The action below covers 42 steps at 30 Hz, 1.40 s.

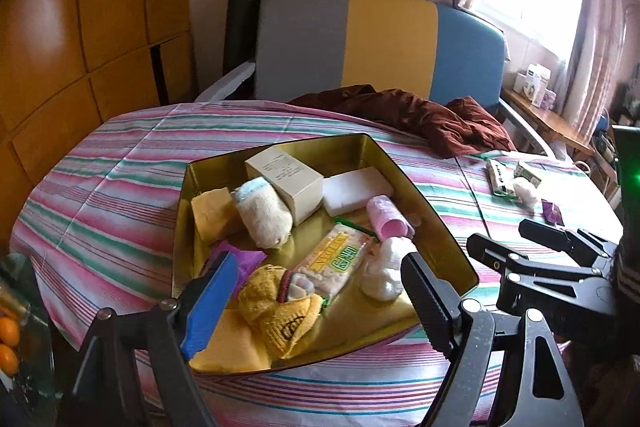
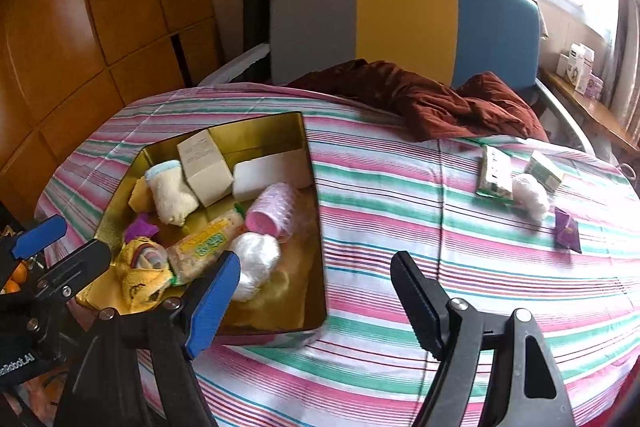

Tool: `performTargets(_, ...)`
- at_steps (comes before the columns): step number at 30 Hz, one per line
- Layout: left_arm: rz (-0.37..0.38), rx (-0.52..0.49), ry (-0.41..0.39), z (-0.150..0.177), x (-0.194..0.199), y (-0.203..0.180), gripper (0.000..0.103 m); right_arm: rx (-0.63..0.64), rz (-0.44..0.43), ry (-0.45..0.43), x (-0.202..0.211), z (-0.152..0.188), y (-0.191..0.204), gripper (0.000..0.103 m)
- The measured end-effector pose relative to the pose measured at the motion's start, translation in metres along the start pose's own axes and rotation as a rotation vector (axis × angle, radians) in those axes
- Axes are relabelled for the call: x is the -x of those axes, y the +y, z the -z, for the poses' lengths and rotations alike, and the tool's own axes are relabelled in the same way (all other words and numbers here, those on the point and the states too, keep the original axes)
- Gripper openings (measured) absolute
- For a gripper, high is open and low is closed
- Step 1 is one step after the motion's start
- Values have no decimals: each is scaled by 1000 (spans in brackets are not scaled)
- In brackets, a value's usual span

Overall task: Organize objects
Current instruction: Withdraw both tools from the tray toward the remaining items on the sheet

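**tinfan:** So what could go sideways here? The gold tin (image 2: 312, 163) on the striped worktop (image 2: 400, 227) is already pretty packed: cream box (image 2: 204, 167), white block (image 2: 264, 175), pink roller (image 2: 272, 215), cracker pack (image 2: 208, 247), rolled towel (image 2: 172, 195), yellow cloth (image 2: 138, 281), white puff (image 2: 254, 259).

**clampguy:** Biggest risk imo is the leftovers. Four things sit well apart from the tin on the far right: green packet (image 2: 495, 175), small green box (image 2: 545, 169), second white puff (image 2: 531, 195), purple sachet (image 2: 567, 234). They're bunched, the puff touching or just beside both green ones, so a sloppy grab could shove a neighbour or pinch two at once. The sachet lies flat and looks thin, so I'd guess fingers could skid over it and bunch the cloth.

**tinfan:** And the tin?

**clampguy:** Stuff is heaped up, so dropping more in could roll the pink roller over the wall.

**tinfan:** What are the hands doing?

**clampguy:** Left hand-held gripper (image 1: 316, 301) is spread wide, hanging over the near end of the tin, gripping nothing. Right hand-held gripper (image 2: 316, 285) is spread wide too, empty, over the tin's near right corner and bare cloth.
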<state>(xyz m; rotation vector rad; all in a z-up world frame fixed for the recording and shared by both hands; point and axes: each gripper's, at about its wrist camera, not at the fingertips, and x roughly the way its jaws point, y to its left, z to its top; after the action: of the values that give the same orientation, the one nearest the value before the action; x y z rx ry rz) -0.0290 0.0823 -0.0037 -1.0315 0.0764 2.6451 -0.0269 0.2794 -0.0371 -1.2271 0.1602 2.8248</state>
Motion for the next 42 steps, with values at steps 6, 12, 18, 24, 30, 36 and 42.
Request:
performTargets(6, 28, -48, 5, -3, -3, -17, 85, -30, 33, 21, -1, -1, -26, 79)
performTargets(12, 80, -97, 9, -9, -9, -39, 88, -127, 71, 83, -9, 3, -69, 79)
performTargets(18, 123, -146, 26, -13, -17, -61, 88, -249, 117, 156, -13, 9, -125, 79)
performTargets(24, 153, -183, 41, -19, -25, -81, 89, -392, 189, 199, -9, 9, -191, 79)
performTargets(30, 180, -215, 60, -24, -34, -100, 89, -484, 263, 181, -2, 2, -247, 79)
performTargets(36, 207, -236, 69, -39, -42, -119, 89, -527, 306, 177, -8, -2, -293, 79)
performTargets(42, 236, -253, 83, -62, -55, -144, 89, -596, 326, 160, -16, -8, -329, 77)
